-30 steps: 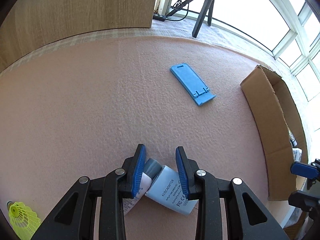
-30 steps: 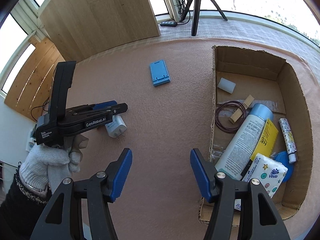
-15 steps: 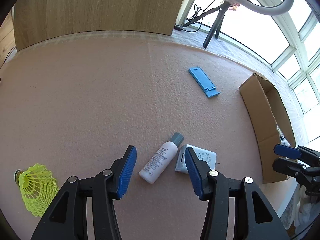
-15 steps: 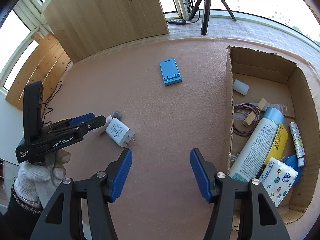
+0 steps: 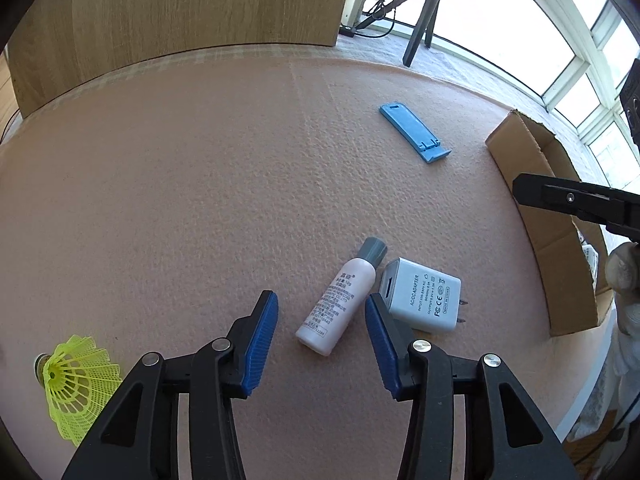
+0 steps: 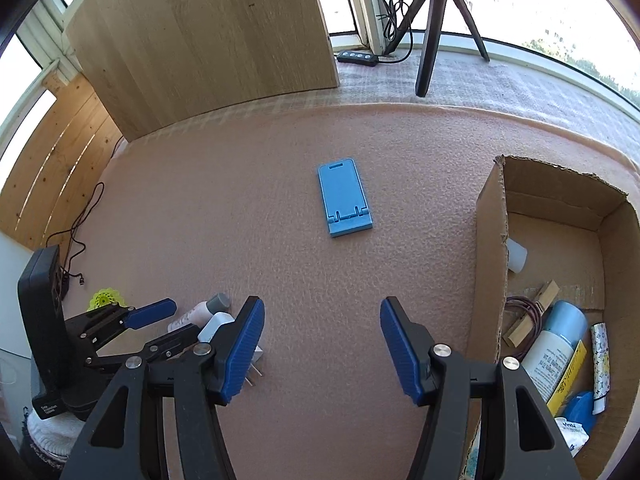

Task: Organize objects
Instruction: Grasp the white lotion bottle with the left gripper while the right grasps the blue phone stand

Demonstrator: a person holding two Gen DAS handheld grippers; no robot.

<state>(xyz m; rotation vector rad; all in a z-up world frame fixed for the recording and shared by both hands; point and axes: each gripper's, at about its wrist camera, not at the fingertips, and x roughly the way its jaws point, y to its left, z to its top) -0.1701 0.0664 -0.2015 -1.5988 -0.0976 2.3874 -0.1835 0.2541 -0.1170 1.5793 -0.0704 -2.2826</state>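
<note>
My left gripper [image 5: 320,332] is open and empty, just short of a small pink bottle with a grey cap [image 5: 340,302] lying on the pink mat. A white AC adapter [image 5: 424,300] lies touching the bottle's right side. A blue phone stand [image 5: 414,132] lies flat farther back. My right gripper [image 6: 322,344] is open and empty, facing the blue phone stand [image 6: 344,198]. The open cardboard box [image 6: 490,256] stands to its right. The left gripper [image 6: 154,326] shows at the lower left of the right wrist view, by the bottle [image 6: 200,310] and adapter [image 6: 214,326].
A yellow shuttlecock [image 5: 78,384] lies at the mat's left. The box holds a spray can [image 6: 554,340], a coil of cord [image 6: 524,312], a clothespin [image 6: 530,320] and several small items. A wooden panel [image 6: 208,36] and a tripod [image 6: 436,20] stand behind the mat.
My left gripper let go of the bottle and adapter, opened and pulled back. My right gripper swung left, toward the phone stand; the box now sits at its right edge.
</note>
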